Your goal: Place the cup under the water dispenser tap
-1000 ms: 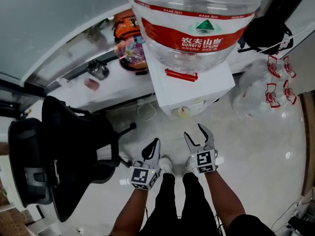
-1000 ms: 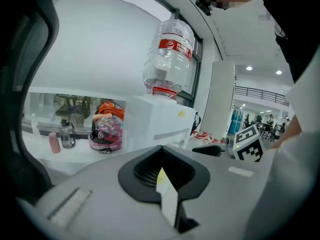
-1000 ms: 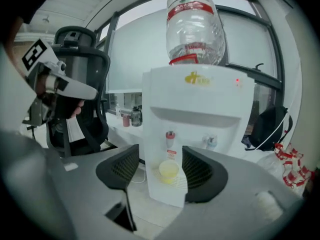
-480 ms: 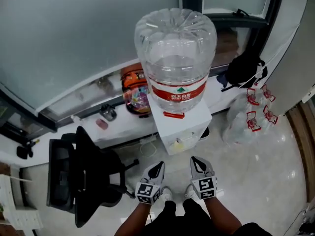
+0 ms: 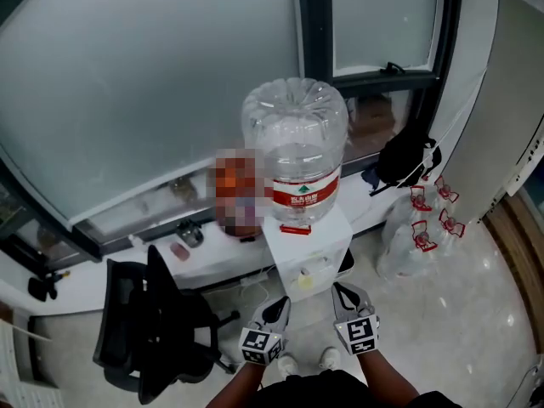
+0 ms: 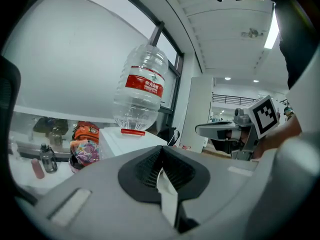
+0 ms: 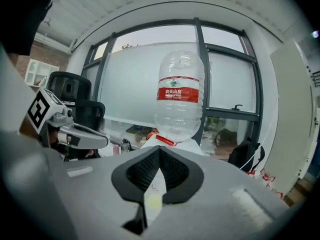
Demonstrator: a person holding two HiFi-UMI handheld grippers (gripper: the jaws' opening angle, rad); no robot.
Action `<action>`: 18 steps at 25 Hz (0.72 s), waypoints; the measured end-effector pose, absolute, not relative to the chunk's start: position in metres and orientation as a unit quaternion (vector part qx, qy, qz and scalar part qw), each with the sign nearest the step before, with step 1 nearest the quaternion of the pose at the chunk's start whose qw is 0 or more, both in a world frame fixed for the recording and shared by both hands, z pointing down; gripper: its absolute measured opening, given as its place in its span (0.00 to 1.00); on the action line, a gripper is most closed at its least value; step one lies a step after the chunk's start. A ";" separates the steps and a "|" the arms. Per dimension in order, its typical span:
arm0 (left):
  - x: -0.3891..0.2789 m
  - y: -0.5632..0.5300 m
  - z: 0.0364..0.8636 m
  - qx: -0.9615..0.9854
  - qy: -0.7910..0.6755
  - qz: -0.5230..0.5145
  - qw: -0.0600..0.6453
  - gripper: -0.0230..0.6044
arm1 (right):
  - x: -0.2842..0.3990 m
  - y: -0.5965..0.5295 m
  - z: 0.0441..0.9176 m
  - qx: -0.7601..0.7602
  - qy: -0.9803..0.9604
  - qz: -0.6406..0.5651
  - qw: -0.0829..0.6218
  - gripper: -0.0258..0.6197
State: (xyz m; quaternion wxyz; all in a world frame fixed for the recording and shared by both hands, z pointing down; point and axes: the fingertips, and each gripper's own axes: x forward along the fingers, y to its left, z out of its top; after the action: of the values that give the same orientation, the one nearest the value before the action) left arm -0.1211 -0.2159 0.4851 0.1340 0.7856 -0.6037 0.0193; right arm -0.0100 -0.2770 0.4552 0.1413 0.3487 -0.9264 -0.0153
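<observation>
The white water dispenser point(image 5: 310, 246) carries a big clear bottle with a red label point(image 5: 295, 147). A small pale yellow spot point(image 5: 303, 274) sits on its front; I cannot tell what it is. No cup shows in any view. My left gripper point(image 5: 281, 304) and right gripper point(image 5: 340, 290) are held side by side in front of the dispenser, both shut and empty, apart from it. In the left gripper view the left gripper point(image 6: 160, 156) points at the dispenser point(image 6: 129, 138), with the right gripper point(image 6: 200, 130) beside it. The right gripper point(image 7: 159, 156) faces the bottle point(image 7: 178, 96).
A black office chair point(image 5: 153, 321) stands left of the dispenser. The white ledge point(image 5: 204, 249) under the window holds a blurred orange thing and small items. A black bag point(image 5: 406, 161) and plastic bags with red print point(image 5: 421, 228) lie right; a white cabinet point(image 5: 510, 126) stands beyond.
The right gripper's jaws went from open to shut. Both grippers rose, and the head view pulled up and back, so the dispenser looks smaller and more of the room shows.
</observation>
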 end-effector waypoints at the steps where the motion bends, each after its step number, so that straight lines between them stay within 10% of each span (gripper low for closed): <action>1: -0.122 -0.217 0.482 0.786 -0.605 0.018 0.130 0.06 | -0.010 -0.276 0.452 0.350 -0.926 -0.018 0.139 0.04; 18: -0.121 -0.209 0.464 0.793 -0.601 0.026 0.094 0.06 | 0.001 -0.274 0.437 0.360 -0.925 -0.015 0.117 0.04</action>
State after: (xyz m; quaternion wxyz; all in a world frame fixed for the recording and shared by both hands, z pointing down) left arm -0.1214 -0.2091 0.4642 0.0939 0.7931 -0.6012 0.0264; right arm 0.0006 -0.2737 0.4369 0.1169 0.3603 -0.9254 -0.0149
